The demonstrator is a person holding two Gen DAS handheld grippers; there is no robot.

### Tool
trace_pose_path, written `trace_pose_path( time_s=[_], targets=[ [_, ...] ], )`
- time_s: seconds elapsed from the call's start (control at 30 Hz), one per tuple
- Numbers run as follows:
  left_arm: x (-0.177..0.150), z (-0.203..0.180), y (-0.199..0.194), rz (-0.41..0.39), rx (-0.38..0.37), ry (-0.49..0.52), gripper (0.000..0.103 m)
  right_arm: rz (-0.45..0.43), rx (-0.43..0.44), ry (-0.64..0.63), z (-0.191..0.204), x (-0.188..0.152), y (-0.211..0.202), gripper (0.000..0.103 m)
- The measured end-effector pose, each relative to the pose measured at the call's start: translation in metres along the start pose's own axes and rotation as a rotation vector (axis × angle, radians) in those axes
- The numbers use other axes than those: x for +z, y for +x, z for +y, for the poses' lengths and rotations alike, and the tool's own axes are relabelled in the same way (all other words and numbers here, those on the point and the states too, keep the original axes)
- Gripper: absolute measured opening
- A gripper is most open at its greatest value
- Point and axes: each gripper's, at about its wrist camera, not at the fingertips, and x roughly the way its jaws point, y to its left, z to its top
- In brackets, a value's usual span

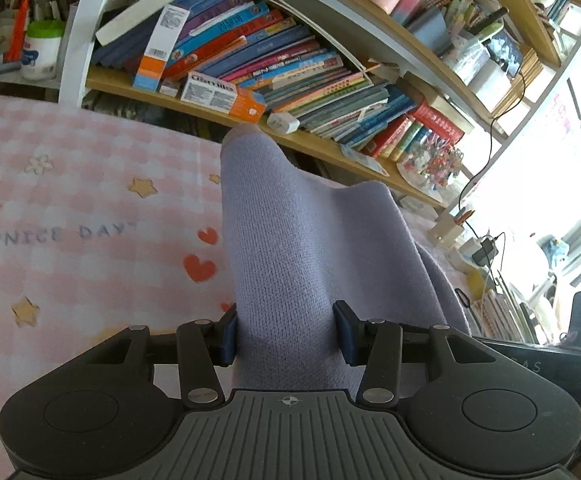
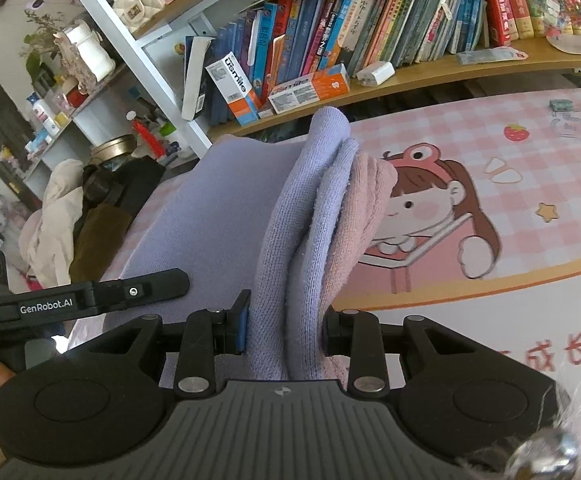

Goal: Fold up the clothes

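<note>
Closest in, the left claw [image 1: 286,330] has its two blue pads pressed against a wide fold of the purple knit cloth [image 1: 290,240], so it is pinching the cloth. The right claw [image 2: 284,326] is pinching too, and it holds a thick bunch: several purple layers squeezed together with a pink layer [image 2: 366,200] on the outer side. In the right view the other claw's black handle shows just to the left, so the two claws are near each other. The cloth rises up and away from both claws, lifted above the counter [image 1: 70,208], which has a pink checked cover with stars, hearts and a cartoon girl [image 2: 438,204]. Farther back stands a bookshelf [image 1: 274,68] crammed with books and small boxes. My guess is that a fold is being made right now, since the cloth is gathered in layers and held in the air. I cannot tell if this is an early fold or one of the last. Whichever it is, both claws need to keep a firm, even pinch so the layers do not slip apart, and the edges should line up before the cloth lies flat on the counter.
</note>
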Motion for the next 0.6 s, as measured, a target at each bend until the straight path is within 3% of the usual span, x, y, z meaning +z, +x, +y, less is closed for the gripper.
trace_pose_path(
  time_s=[0.6],
  targets=[
    [0.04,0.093,-0.025,-0.005,-0.045,-0.002,0.046,-0.014,-0.02,-0.025,0.077,0.017,0.068,0.029]
  ],
)
